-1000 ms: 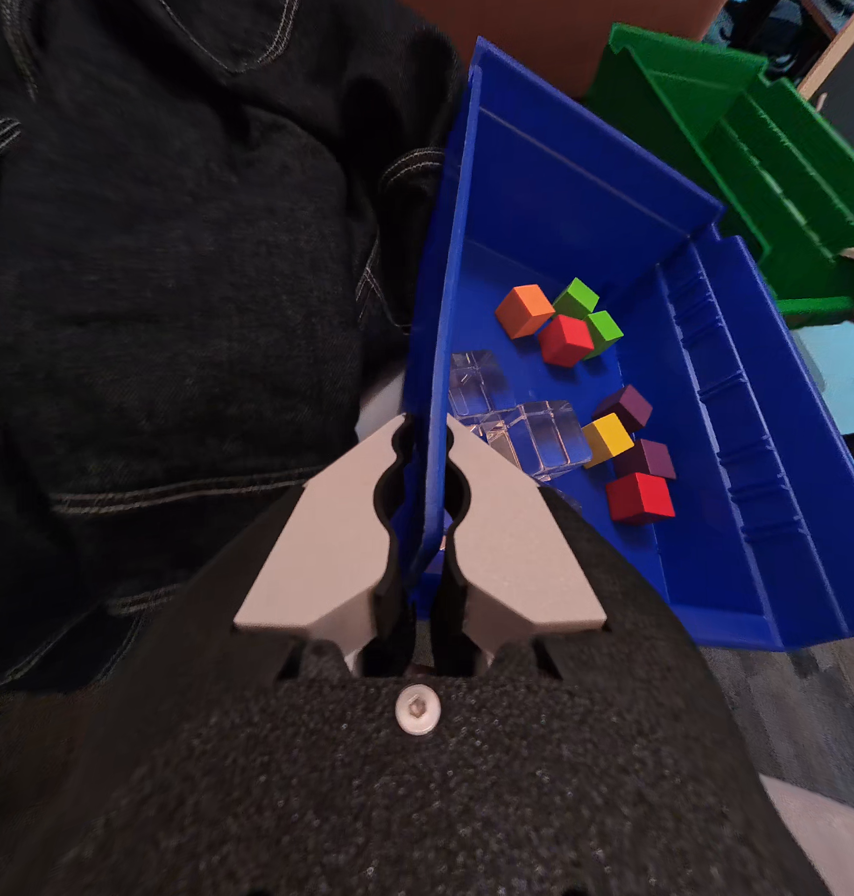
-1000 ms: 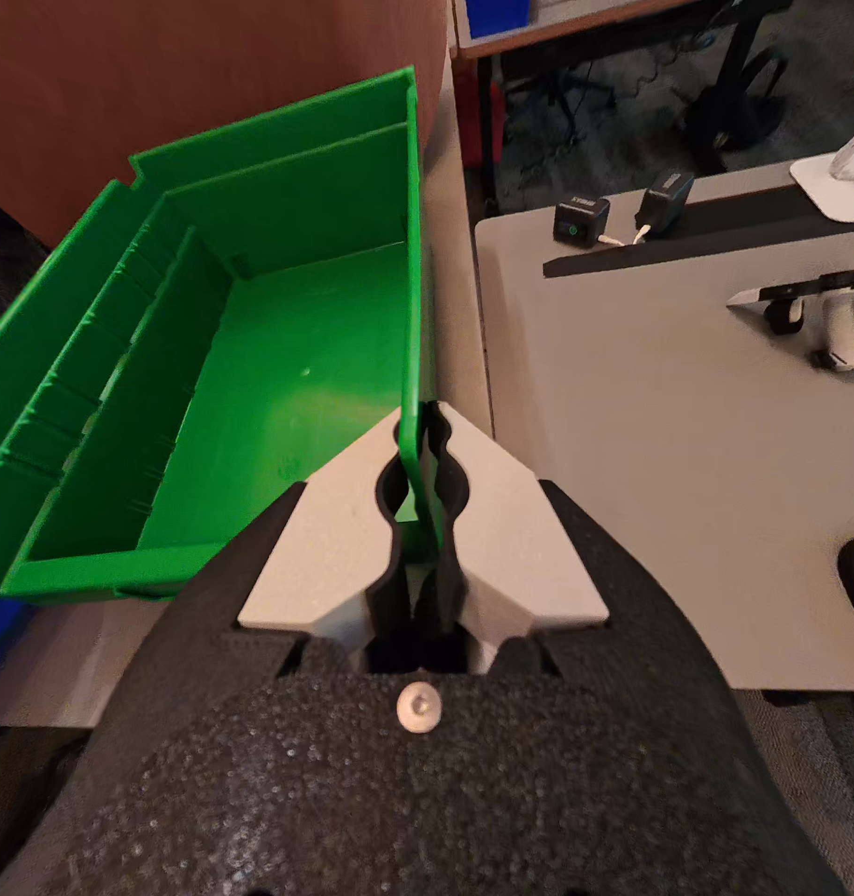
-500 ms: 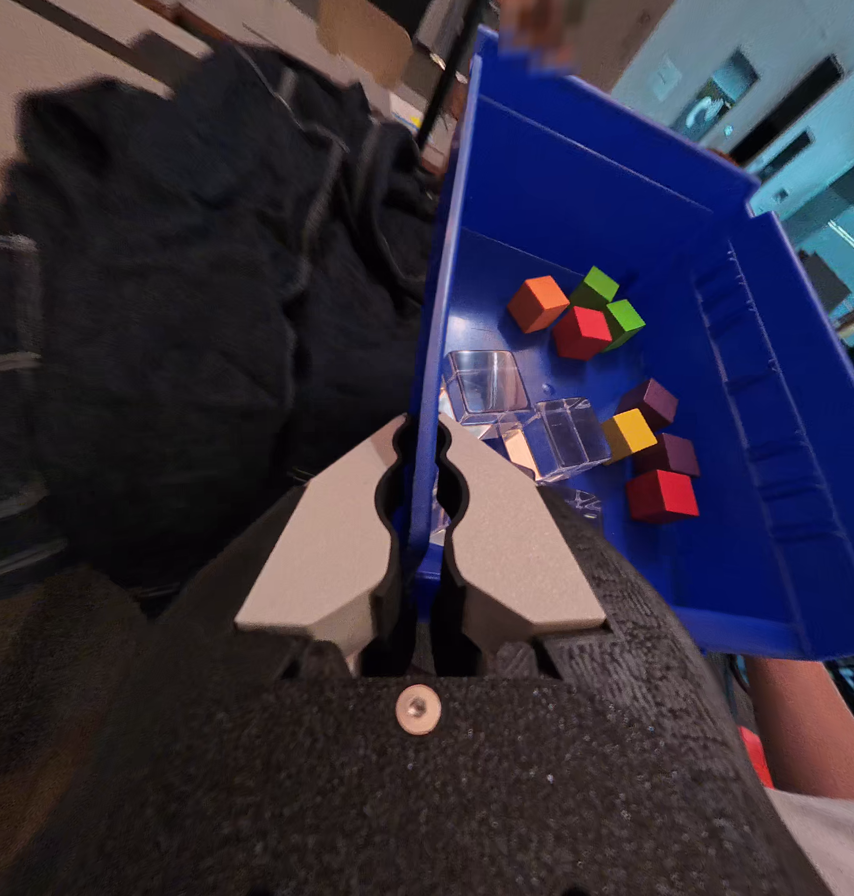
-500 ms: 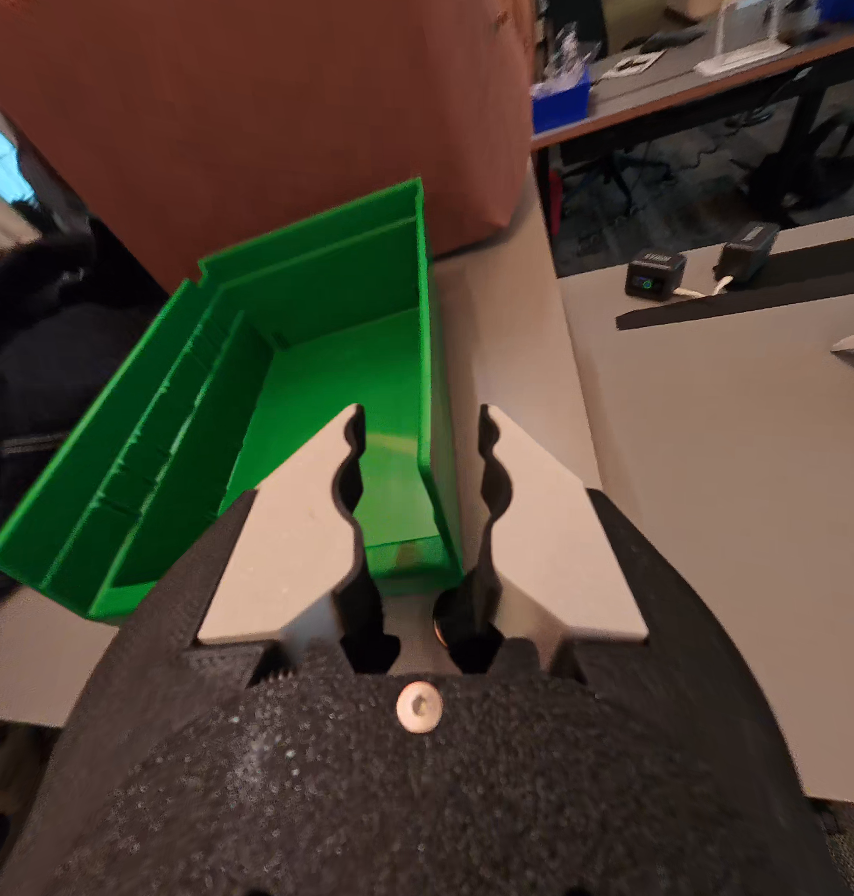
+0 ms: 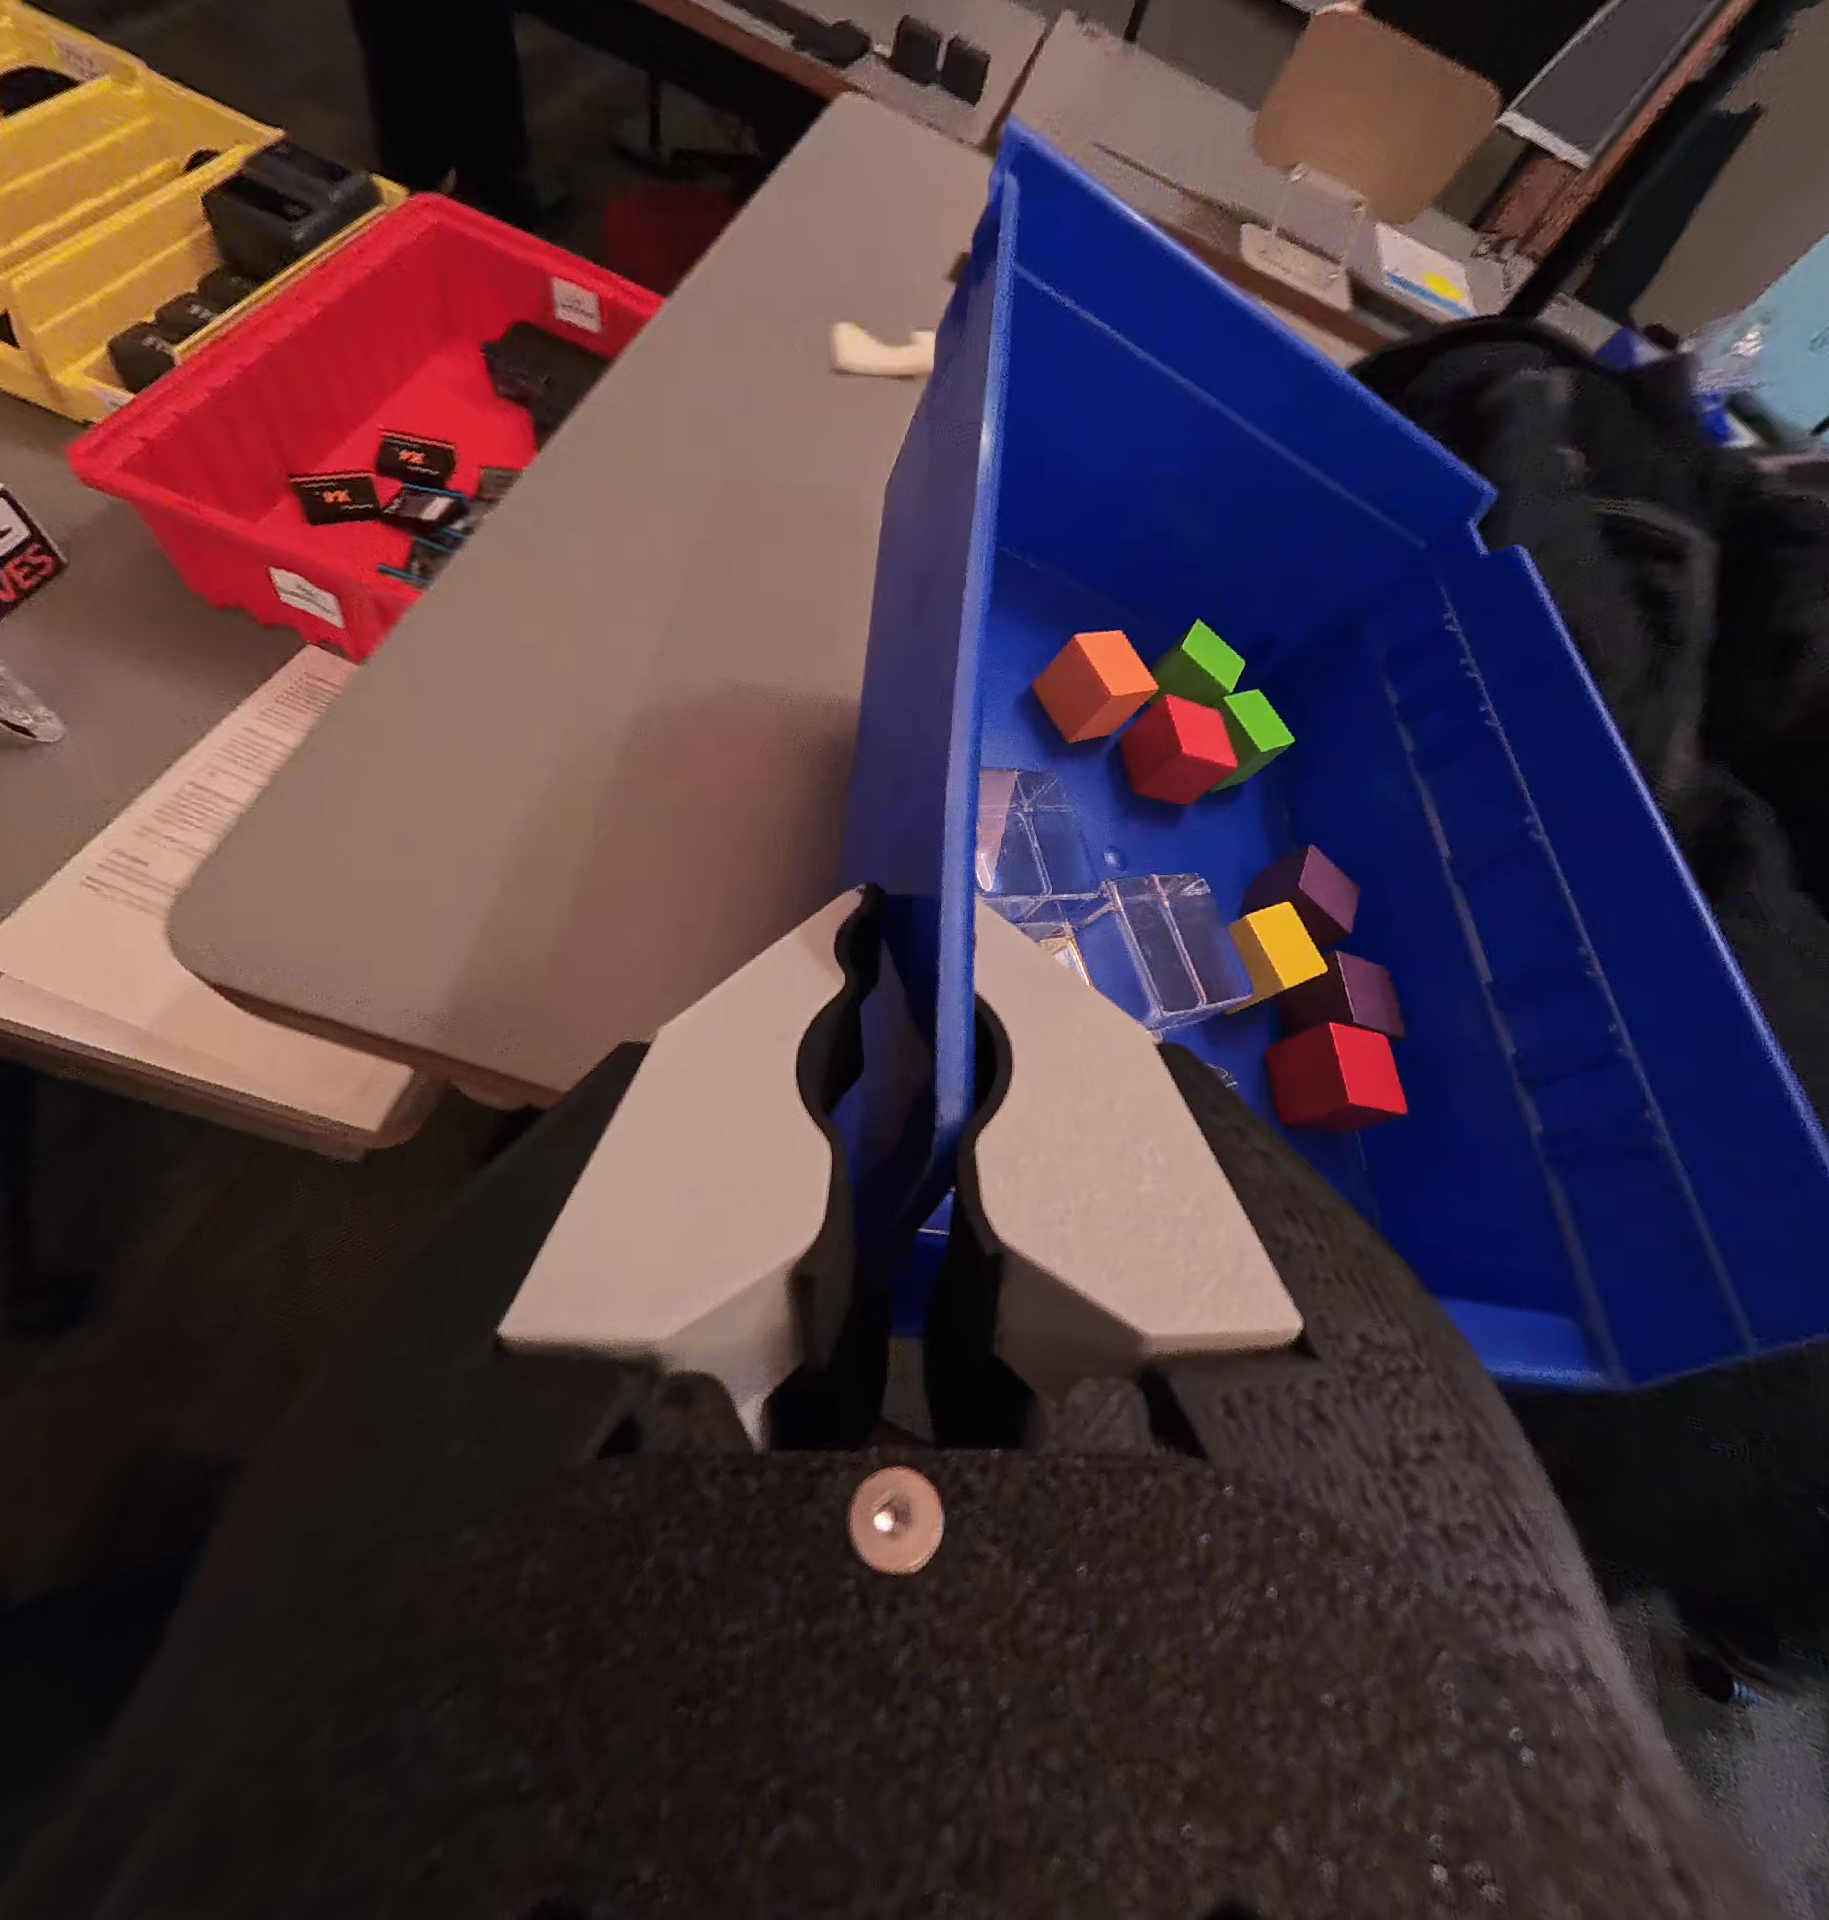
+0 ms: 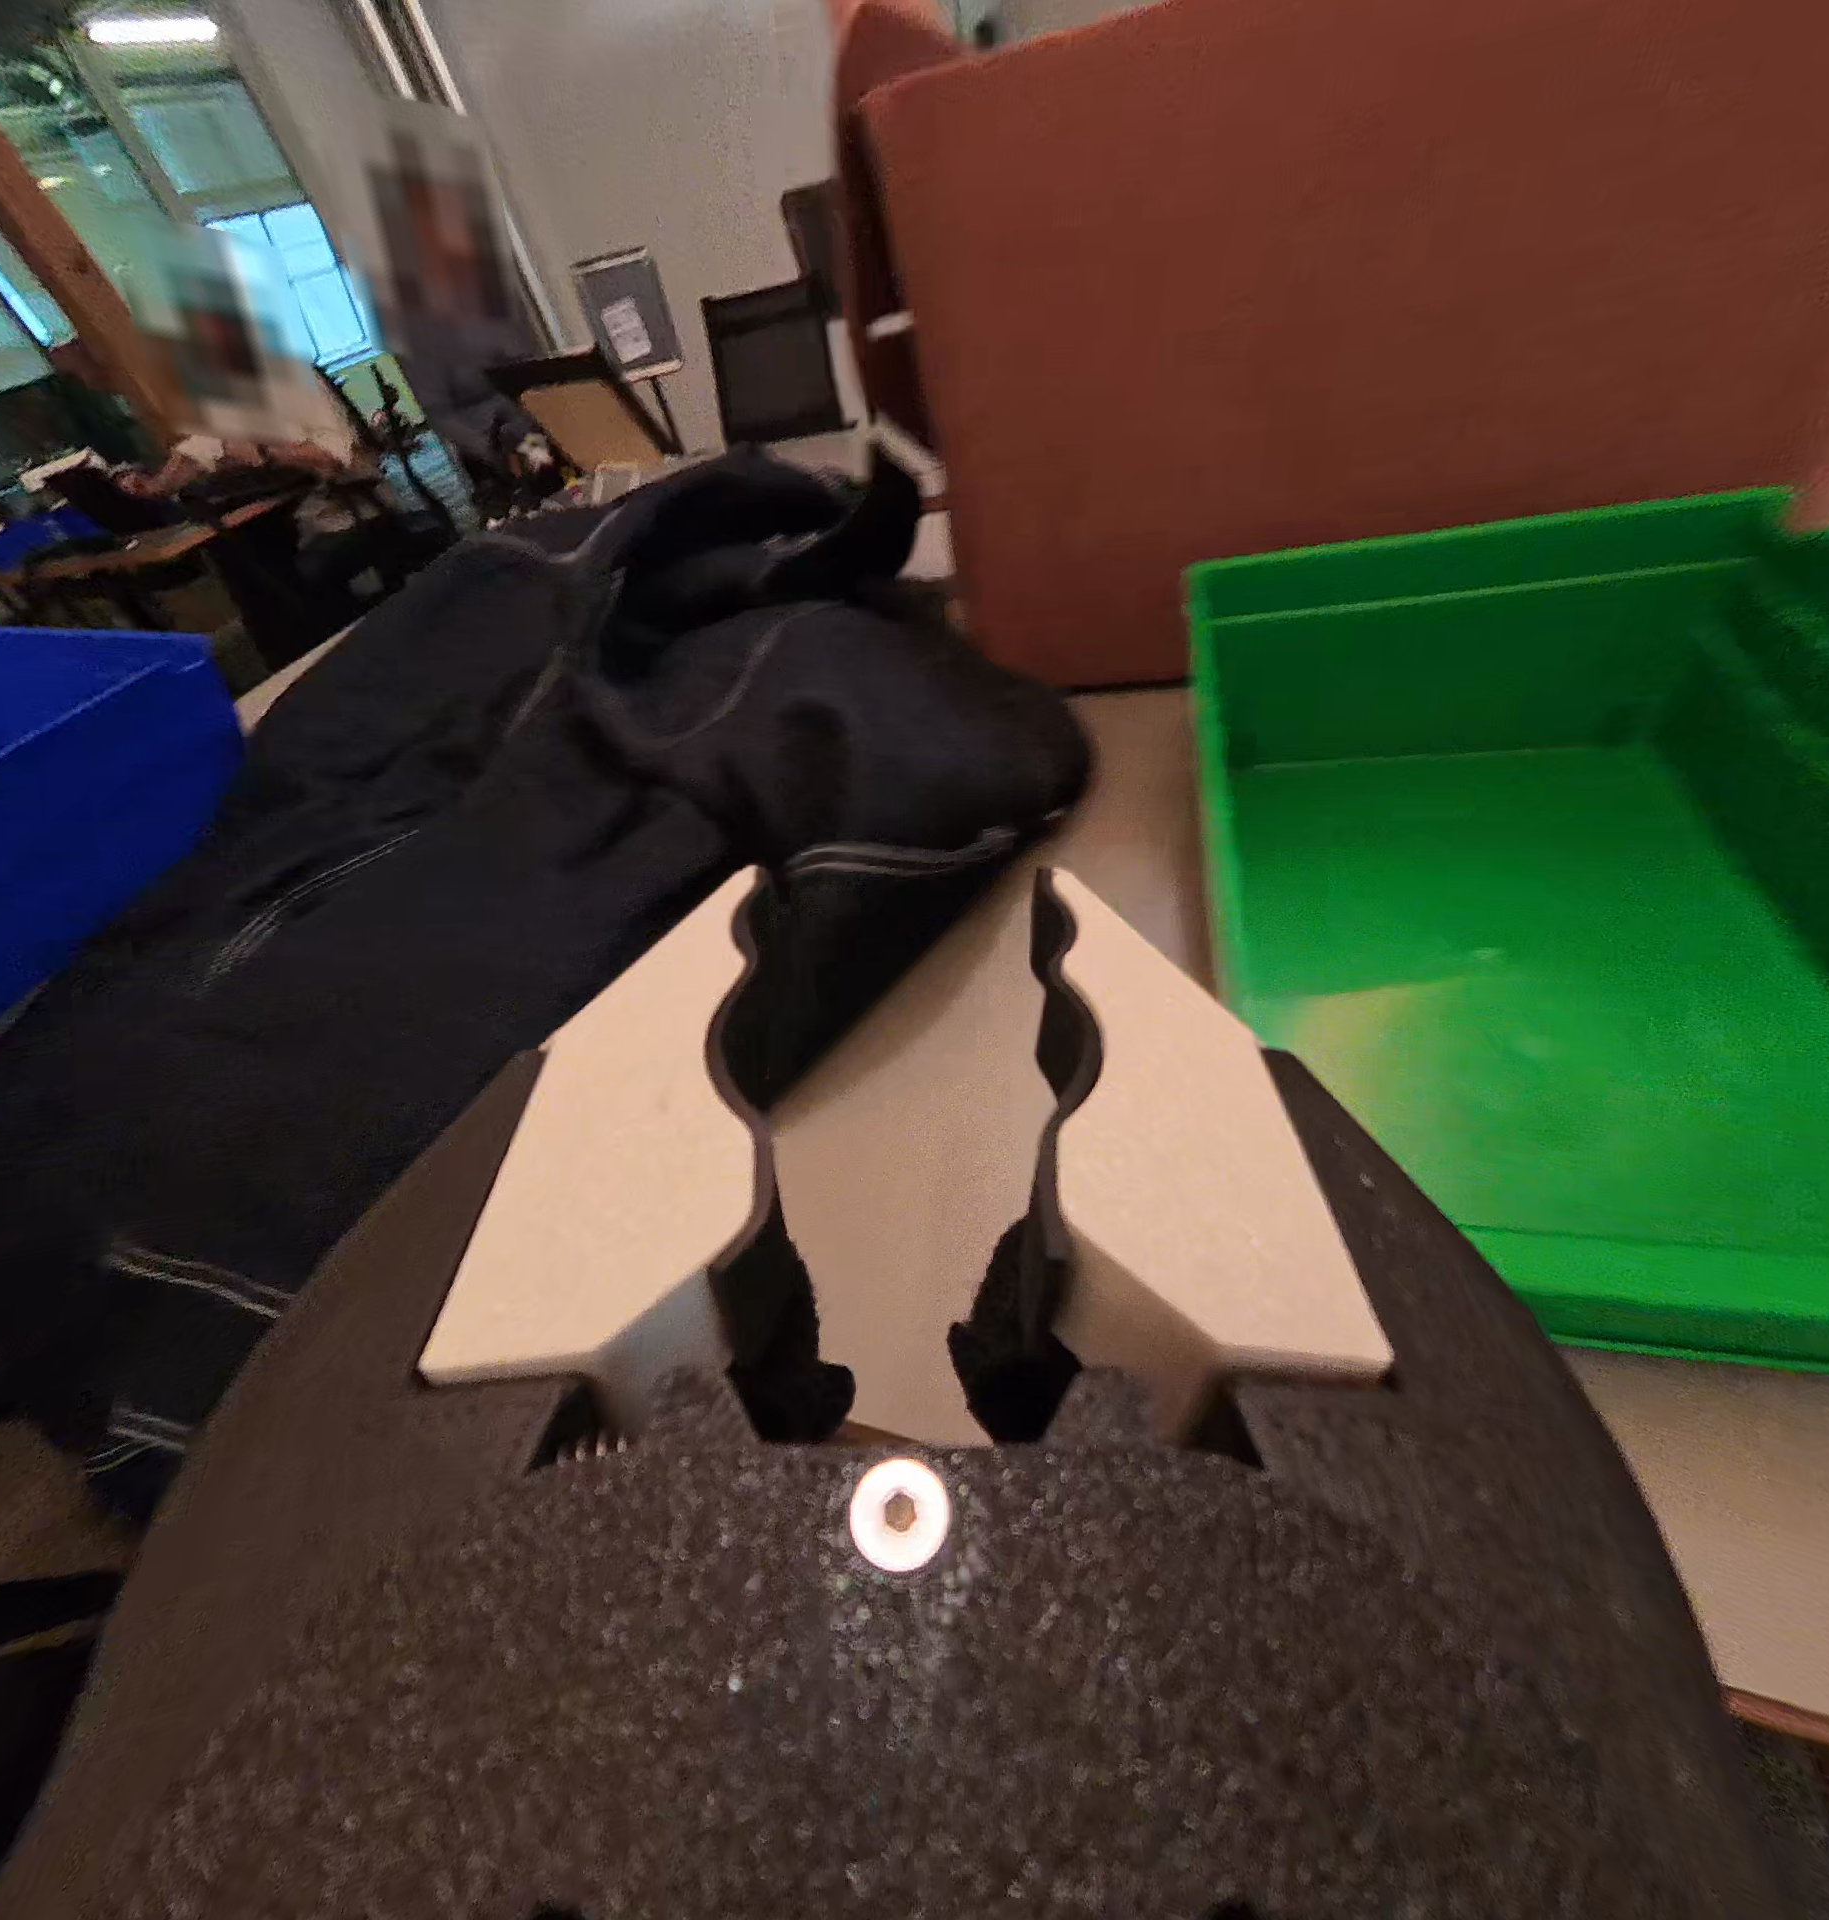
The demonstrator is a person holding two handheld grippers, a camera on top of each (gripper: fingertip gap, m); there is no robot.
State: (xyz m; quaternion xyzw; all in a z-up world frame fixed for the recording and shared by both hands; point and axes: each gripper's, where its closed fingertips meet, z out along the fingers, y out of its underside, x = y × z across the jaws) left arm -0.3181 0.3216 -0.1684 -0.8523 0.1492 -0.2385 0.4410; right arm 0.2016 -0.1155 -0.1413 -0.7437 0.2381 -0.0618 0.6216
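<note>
My left gripper [image 5: 931, 914] is shut on the left side wall of a blue bin [image 5: 1149, 436] and holds it beside a grey table [image 5: 598, 665]. In the bin lie several small coloured cubes, among them an orange cube [image 5: 1092, 686], a red cube [image 5: 1178, 748] and a yellow cube [image 5: 1276, 954], and clear blocks [image 5: 1159, 951]. My right gripper [image 6: 894, 894] is open and empty, above the table between a dark jacket [image 6: 453, 831] and an empty green bin [image 6: 1533, 935]. The blue bin shows at the left edge of the right wrist view [image 6: 68, 769].
A red bin [image 5: 349, 416] with small black items and a yellow tray [image 5: 68, 197] stand at the far left. Papers [image 5: 131, 914] lie under the grey table's edge. A brown partition [image 6: 1357, 312] rises behind the green bin. The dark jacket also shows right of the blue bin [image 5: 1720, 727].
My right gripper let go of the green bin's wall, opened and swung left toward the jacket. My left gripper, still shut on the blue bin, has carried it left, away from the jacket.
</note>
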